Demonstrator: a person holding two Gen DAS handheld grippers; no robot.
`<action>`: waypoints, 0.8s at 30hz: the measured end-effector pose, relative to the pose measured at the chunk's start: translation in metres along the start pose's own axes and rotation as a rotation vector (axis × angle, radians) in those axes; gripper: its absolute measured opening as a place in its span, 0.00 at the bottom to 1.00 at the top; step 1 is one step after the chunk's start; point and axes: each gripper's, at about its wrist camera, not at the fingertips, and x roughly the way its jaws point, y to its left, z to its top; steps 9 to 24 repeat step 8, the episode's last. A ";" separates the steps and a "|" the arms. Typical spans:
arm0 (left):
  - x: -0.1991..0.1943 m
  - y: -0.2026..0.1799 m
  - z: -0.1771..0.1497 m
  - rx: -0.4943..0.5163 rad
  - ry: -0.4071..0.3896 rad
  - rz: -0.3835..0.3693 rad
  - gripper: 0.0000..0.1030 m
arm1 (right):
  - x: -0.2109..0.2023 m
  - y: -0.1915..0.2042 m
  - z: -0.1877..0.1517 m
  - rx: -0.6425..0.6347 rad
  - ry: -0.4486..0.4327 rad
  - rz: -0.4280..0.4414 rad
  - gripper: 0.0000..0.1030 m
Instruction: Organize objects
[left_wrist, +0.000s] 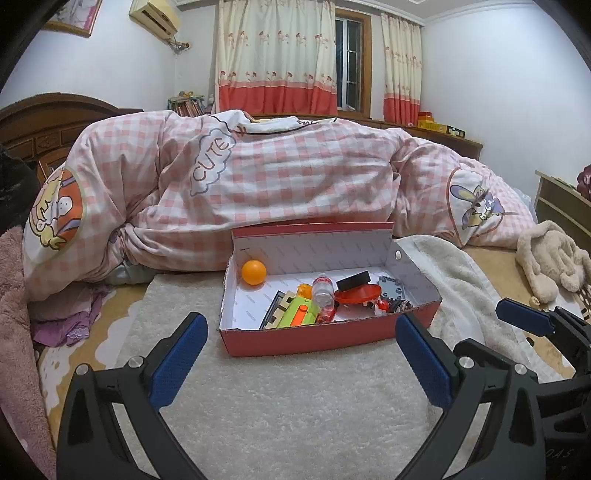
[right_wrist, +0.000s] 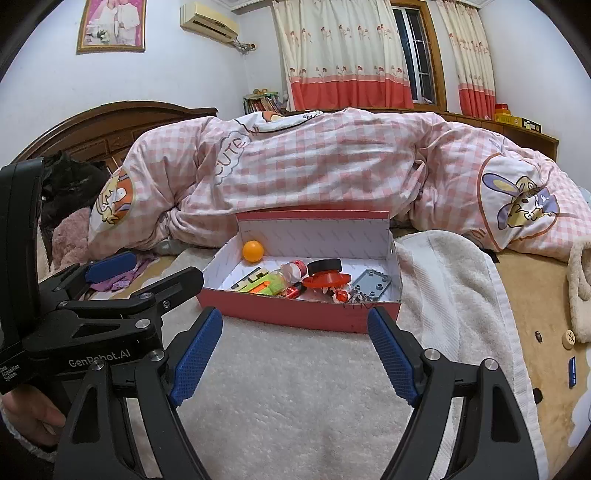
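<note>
Hovering low in frame, my left gripper (left_wrist: 301, 345) and right gripper (right_wrist: 295, 341) kept fingers spread, empty, facing the red box (left_wrist: 314, 338) gathering toys mid-frame.

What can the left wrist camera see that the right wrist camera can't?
Only the left wrist view shows the beige plush toy whole, lying right of the towel. Only the right wrist view shows the framed picture whole and a small blue piece on the bed. Both show the red box of toys, the orange ball inside it, and both open, empty grippers: left gripper, right gripper.
</note>
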 end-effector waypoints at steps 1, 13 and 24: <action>0.000 0.000 0.000 -0.002 0.003 0.000 1.00 | 0.000 0.000 0.000 -0.001 0.002 0.000 0.80; 0.003 0.001 -0.001 -0.002 0.010 0.000 1.00 | 0.002 -0.001 -0.001 -0.001 0.010 0.003 0.80; 0.003 0.001 -0.001 -0.002 0.010 0.000 1.00 | 0.002 -0.001 -0.001 -0.001 0.010 0.003 0.80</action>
